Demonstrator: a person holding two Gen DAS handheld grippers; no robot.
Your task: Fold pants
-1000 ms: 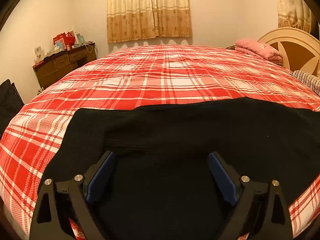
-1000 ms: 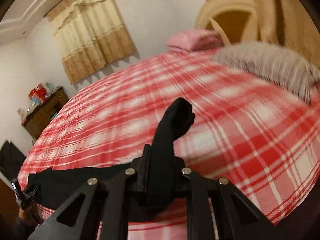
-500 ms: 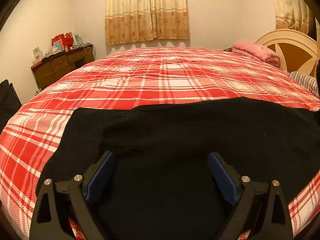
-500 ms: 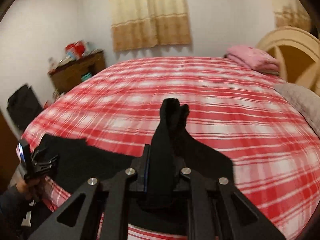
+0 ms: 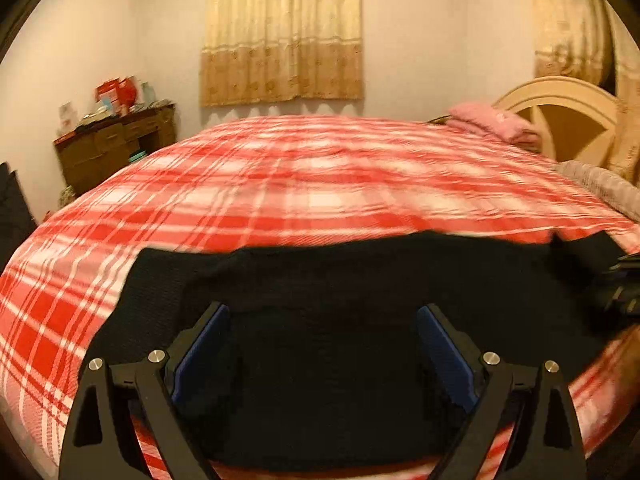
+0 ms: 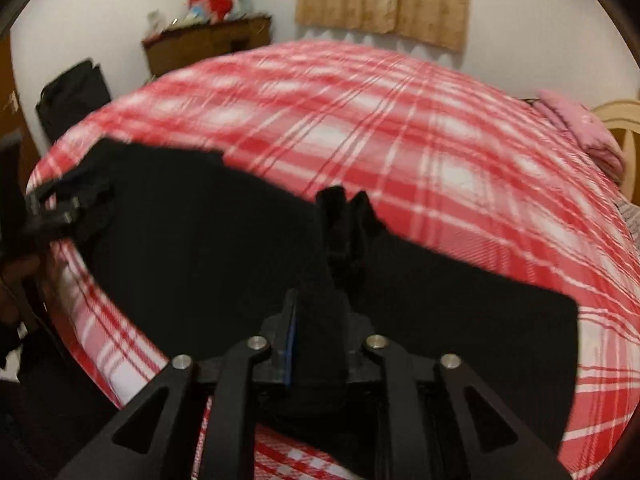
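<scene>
Black pants lie spread across the near edge of a red plaid bed. My left gripper is open, its blue pads wide apart just above the pants. My right gripper is shut on a bunched end of the pants, which sticks up between its fingers. The rest of the pants lies flat under it. The left gripper shows at the left edge of the right wrist view, and the right gripper at the right edge of the left wrist view.
A wooden dresser with clutter stands by the far left wall. Pink folded bedding and a cream headboard are at the far right. A grey pillow lies on the right. Curtains hang behind the bed.
My right gripper has swung left over the pants, carrying the held end toward the left gripper. The left gripper has stayed open over the pants and tilted up slightly.
</scene>
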